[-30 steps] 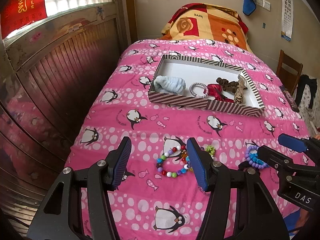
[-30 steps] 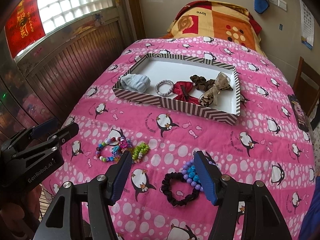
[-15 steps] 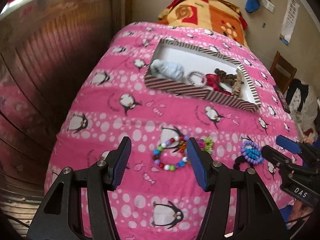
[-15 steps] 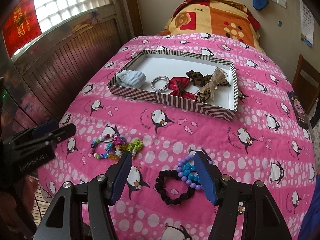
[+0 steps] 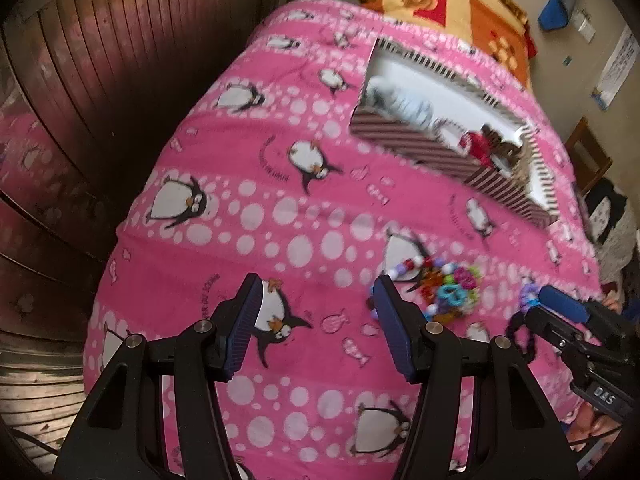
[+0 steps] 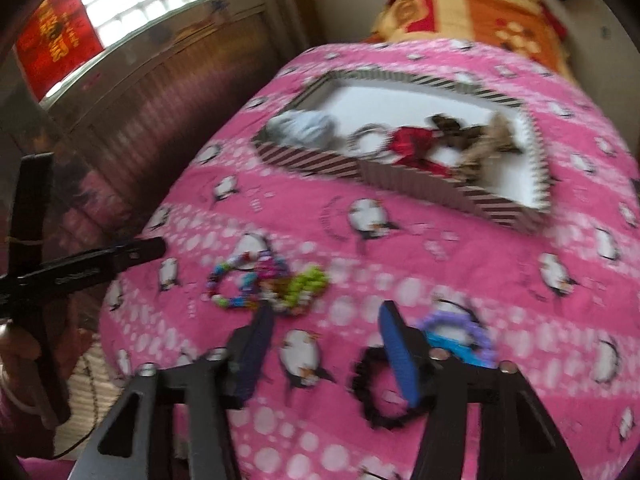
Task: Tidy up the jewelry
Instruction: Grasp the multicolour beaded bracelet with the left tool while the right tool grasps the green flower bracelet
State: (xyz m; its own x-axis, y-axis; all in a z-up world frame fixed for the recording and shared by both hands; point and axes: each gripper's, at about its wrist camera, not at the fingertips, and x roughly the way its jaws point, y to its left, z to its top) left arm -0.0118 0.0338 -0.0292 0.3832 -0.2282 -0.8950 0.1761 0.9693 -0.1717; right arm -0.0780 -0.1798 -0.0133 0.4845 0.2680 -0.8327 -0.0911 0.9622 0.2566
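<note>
A pile of colourful bead bracelets (image 5: 440, 284) (image 6: 264, 280) lies on the pink penguin bedspread. A black bead bracelet (image 6: 372, 392) and a purple-and-blue one (image 6: 456, 332) lie to its right. A striped box (image 5: 404, 136) (image 6: 472, 196) further back holds a pale blue scrunchie, a silver ring bracelet, a red bow and brown bows. My left gripper (image 5: 316, 320) is open and empty, just left of the colourful pile. My right gripper (image 6: 328, 344) is open and empty, above the bedspread between the colourful pile and the black bracelet.
A dark wooden wall panel (image 5: 120, 80) runs along the bed's left side. An orange and red folded blanket (image 5: 452, 4) lies at the head of the bed. A wooden chair (image 5: 592, 160) stands at the right. The bed's near edge falls away below the grippers.
Both grippers have swung left and tilted; the views are blurred by motion. The left gripper now sits left of the colourful pile. Both stay open and empty.
</note>
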